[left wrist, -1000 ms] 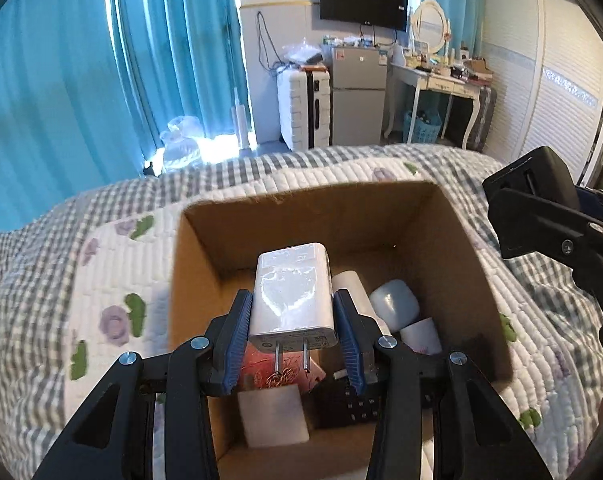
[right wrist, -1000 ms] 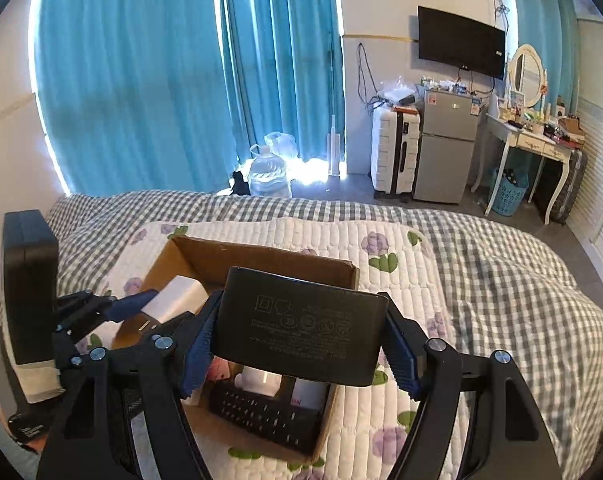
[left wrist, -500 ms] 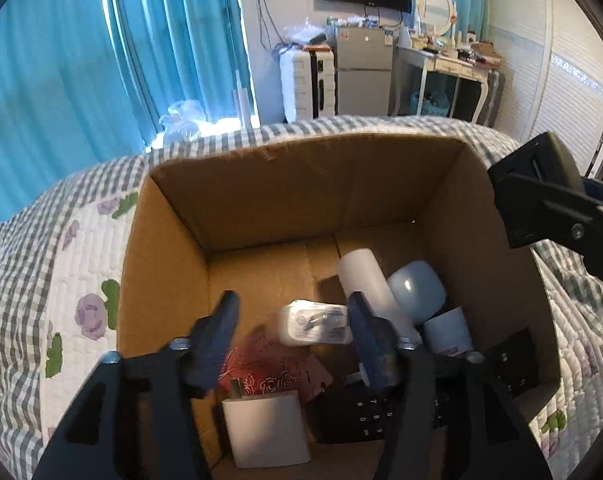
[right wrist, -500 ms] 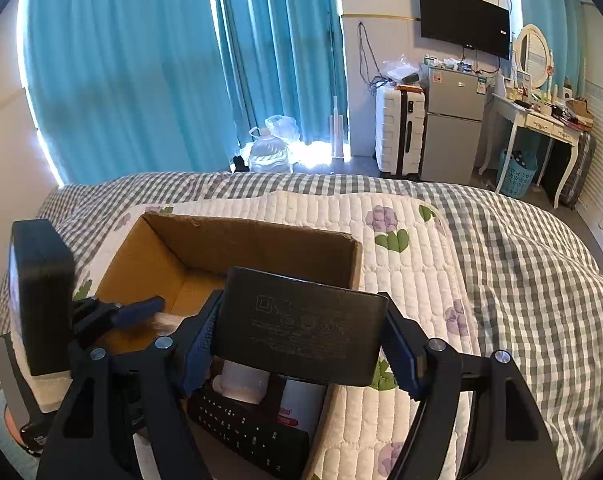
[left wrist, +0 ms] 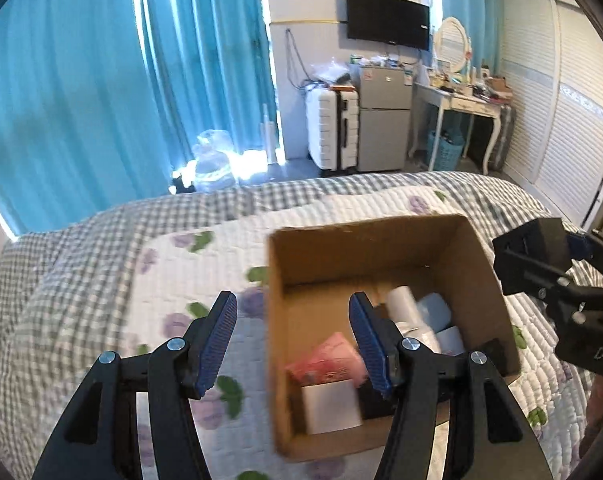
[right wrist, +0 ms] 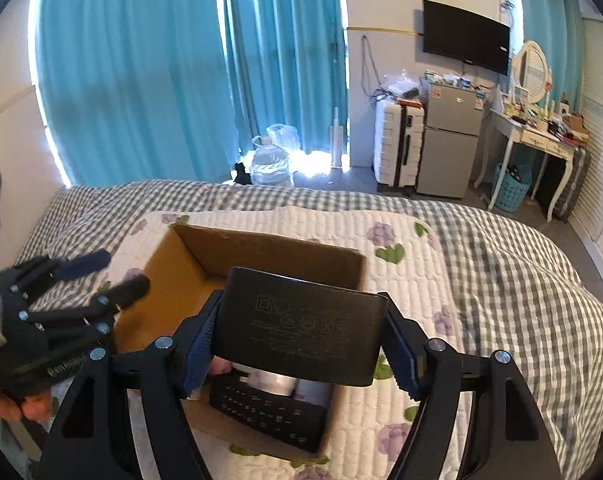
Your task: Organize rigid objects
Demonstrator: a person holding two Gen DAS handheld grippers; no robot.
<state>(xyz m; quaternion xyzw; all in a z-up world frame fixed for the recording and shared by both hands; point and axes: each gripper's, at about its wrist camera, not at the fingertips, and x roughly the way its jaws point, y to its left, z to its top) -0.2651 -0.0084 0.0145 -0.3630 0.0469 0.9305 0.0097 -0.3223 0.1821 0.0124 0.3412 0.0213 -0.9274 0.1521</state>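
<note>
An open cardboard box (left wrist: 381, 236) (right wrist: 261, 246) stands on the quilted bed. In it lie a pink packet (left wrist: 327, 360), a white block (left wrist: 331, 408), a white cylinder (left wrist: 401, 302), a pale blue item (left wrist: 433, 312) and a black keypad-like slab (right wrist: 269, 412). My left gripper (left wrist: 293, 316) (right wrist: 121, 272) is open and empty, over the box's left wall. My right gripper (right wrist: 301, 328) (left wrist: 549, 260) is shut on a black power adapter (right wrist: 301, 324) (left wrist: 529, 244), held above the box's near right side. The white charger is not plainly visible.
The bed has a grey checked cover (right wrist: 501, 264) with a flowered quilt (left wrist: 189, 264) on top. Beyond the bed are teal curtains (right wrist: 141, 80), a water bottle (right wrist: 269, 164), a white suitcase (left wrist: 331, 128), a small fridge (left wrist: 383, 128) and a desk (right wrist: 537, 140).
My left gripper opened and let the white charger fall into the box, then drew back up and to the left of it. The right gripper still holds the black adapter.
</note>
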